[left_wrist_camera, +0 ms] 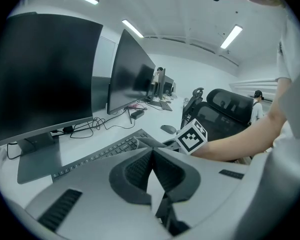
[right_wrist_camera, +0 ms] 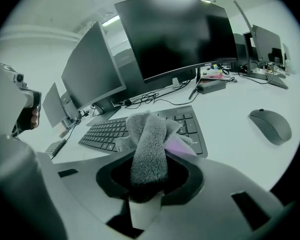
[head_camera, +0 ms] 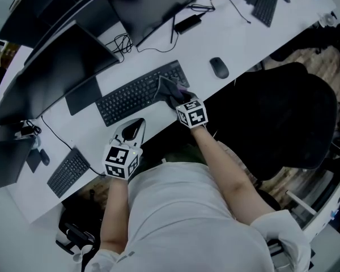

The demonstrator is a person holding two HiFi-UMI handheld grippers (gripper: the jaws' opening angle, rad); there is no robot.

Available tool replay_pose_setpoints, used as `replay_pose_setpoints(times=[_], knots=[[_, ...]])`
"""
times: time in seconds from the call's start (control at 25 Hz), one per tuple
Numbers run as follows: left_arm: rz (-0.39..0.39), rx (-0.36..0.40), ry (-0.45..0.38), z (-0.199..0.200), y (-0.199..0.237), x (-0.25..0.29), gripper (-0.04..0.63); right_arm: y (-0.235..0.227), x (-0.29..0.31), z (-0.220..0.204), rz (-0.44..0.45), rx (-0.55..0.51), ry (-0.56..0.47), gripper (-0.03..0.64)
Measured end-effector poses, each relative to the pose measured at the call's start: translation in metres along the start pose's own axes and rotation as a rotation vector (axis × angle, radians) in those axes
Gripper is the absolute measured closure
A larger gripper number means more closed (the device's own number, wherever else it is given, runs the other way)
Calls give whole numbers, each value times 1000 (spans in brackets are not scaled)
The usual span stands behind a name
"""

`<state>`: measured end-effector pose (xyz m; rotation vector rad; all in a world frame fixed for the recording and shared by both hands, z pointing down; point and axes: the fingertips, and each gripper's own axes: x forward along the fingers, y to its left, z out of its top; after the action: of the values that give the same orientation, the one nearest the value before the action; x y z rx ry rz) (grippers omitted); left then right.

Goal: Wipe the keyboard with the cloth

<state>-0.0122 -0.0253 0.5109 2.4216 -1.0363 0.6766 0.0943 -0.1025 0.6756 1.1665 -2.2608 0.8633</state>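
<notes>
On the white worktop, the black keyboard lies in front of dark monitors. The right tongs are clamped on the grey cloth, which is bunched up and sits over the keyboard's right end by the number keys. The left tongs are pressed together with nothing between them, at the worktop's near edge beside the keyboard's left half. A mouse lies apart to the right. A second keyboard lies farther left.

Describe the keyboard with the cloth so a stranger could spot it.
On the long white desk, look in front of the two dark monitors. The keyboard there is black and full-size; unlike the keyboard farther left, it has a grey cloth on its right end.
</notes>
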Motion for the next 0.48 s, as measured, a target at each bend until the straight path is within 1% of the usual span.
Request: replay_pose_setpoints(times=[0.48], knots=[[-58,-22,3,6,23,21,594,-10,19,30,-39,-15,5,500]])
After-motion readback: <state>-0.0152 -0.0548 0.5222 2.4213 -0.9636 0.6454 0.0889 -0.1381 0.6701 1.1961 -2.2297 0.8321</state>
